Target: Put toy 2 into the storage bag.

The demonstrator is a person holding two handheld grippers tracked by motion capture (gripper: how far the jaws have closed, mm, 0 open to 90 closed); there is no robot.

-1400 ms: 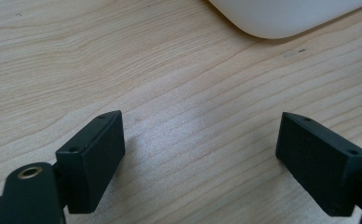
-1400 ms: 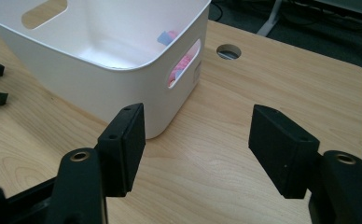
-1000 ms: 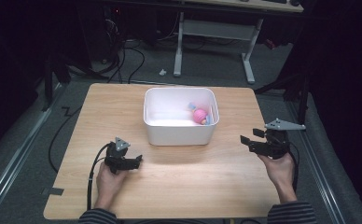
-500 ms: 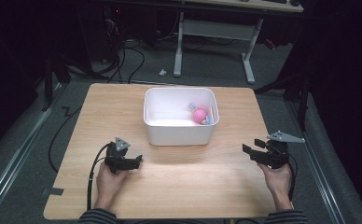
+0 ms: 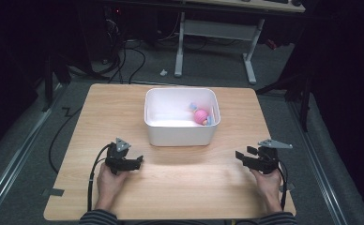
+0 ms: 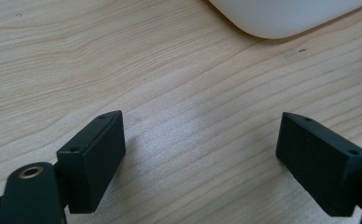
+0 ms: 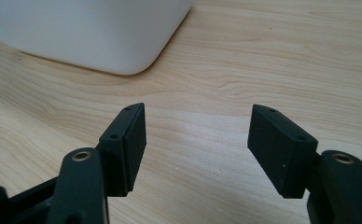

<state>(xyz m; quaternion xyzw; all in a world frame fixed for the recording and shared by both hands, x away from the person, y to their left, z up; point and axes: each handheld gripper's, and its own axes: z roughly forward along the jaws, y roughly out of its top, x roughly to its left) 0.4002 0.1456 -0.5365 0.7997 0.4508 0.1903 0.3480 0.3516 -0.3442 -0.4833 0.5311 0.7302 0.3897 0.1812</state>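
Note:
A white bin (image 5: 180, 133) stands at the middle back of the wooden table (image 5: 109, 117). Inside it, at the right, lies a pink round toy (image 5: 200, 116) with pale blue parts. My left gripper (image 5: 137, 161) rests low over the table in front of the bin's left corner, open with bare wood between its jaws (image 6: 200, 154). The bin's rounded corner (image 6: 281, 16) lies ahead of it. My right gripper (image 5: 242, 157) is held low at the front right, pointing left, open and holding nothing (image 7: 198, 140). The bin's wall (image 7: 90, 32) rises ahead to its left.
Cables trail from both grippers toward the table's front edge. Dark floor with cables and a white desk frame (image 5: 248, 51) lies beyond the table. Bare wood stretches between the two hands and on both sides of the bin.
My right hand has come down with its gripper from beside the bin's right side to just above the table's front right. The left hand has stayed put.

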